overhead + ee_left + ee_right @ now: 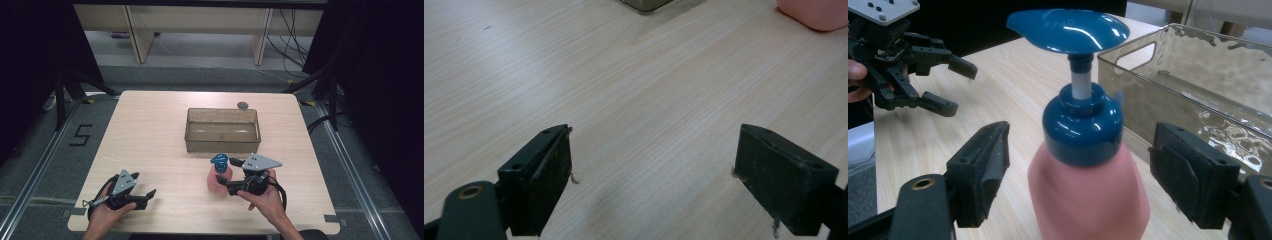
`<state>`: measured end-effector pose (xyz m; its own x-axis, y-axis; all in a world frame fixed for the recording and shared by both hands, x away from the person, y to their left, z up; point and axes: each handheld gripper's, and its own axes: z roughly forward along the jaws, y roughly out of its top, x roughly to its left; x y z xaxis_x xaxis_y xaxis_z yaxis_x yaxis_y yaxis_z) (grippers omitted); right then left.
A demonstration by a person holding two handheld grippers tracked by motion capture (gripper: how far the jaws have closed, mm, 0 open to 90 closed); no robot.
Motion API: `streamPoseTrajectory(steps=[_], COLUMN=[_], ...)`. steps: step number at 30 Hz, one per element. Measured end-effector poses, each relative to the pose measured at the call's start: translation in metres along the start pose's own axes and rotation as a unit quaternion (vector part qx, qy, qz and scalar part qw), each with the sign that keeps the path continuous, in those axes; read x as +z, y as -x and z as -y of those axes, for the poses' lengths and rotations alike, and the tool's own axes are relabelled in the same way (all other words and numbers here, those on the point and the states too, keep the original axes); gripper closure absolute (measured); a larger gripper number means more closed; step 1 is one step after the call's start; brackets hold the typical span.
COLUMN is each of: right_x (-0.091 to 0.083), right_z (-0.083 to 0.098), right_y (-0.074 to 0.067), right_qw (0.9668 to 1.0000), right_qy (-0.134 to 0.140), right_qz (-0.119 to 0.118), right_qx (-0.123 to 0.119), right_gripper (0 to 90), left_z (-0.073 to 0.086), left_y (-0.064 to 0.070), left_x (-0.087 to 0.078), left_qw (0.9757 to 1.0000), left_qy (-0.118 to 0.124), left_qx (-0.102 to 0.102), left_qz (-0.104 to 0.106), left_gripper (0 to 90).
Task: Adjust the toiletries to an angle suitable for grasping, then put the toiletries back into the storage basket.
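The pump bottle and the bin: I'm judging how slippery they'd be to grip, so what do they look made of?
Pump bottle: likely plastic, matte pink body, glossy blue collar and pump head with highlights. Bin: probably clear, brownish-tinted hard plastic; the table shows through its rippled, shiny walls.

You worked at a pale wooden desk on a grey floor. Beyond it stood light wooden furniture legs, dark curtains hung at both sides, and cables trailed at the back right.
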<state>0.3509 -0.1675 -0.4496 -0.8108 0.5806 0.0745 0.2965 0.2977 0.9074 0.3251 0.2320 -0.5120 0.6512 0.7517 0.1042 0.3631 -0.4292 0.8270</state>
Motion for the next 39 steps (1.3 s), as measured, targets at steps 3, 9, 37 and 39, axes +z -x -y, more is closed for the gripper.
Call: streamPoseTrajectory(steps=[3, 9, 37, 39], right_x=[0.002, 0.006, 0.019, 0.019], right_z=[-0.001, -0.002, 0.000, 0.000], right_y=[0.000, 0.000, 0.003, 0.004], right_qw=[1.0000, 1.0000, 0.9999, 0.9999], right_qy=[0.002, -0.003, -0.004, -0.008], right_qz=[0.003, 0.000, 0.009, 0.004], right_qx=[-0.006, 0.004, 0.007, 0.014], right_gripper=[25.9, 26.6, 39.7, 39.8], left_z=[0.000, 0.000, -0.002, -0.002], left_y=[0.002, 0.001, 0.003, 0.003], left_x=[0.000, 0.000, -0.003, -0.003], left_qw=[0.9999, 1.0000, 0.9999, 0.9999], left_qy=[0.006, 0.004, 0.012, 0.013], left_qx=[-0.012, -0.006, 0.004, 0.001], left_qz=[0.001, -0.002, 0.001, 0.003], left_gripper=[14.8, 14.8, 14.8, 14.8])
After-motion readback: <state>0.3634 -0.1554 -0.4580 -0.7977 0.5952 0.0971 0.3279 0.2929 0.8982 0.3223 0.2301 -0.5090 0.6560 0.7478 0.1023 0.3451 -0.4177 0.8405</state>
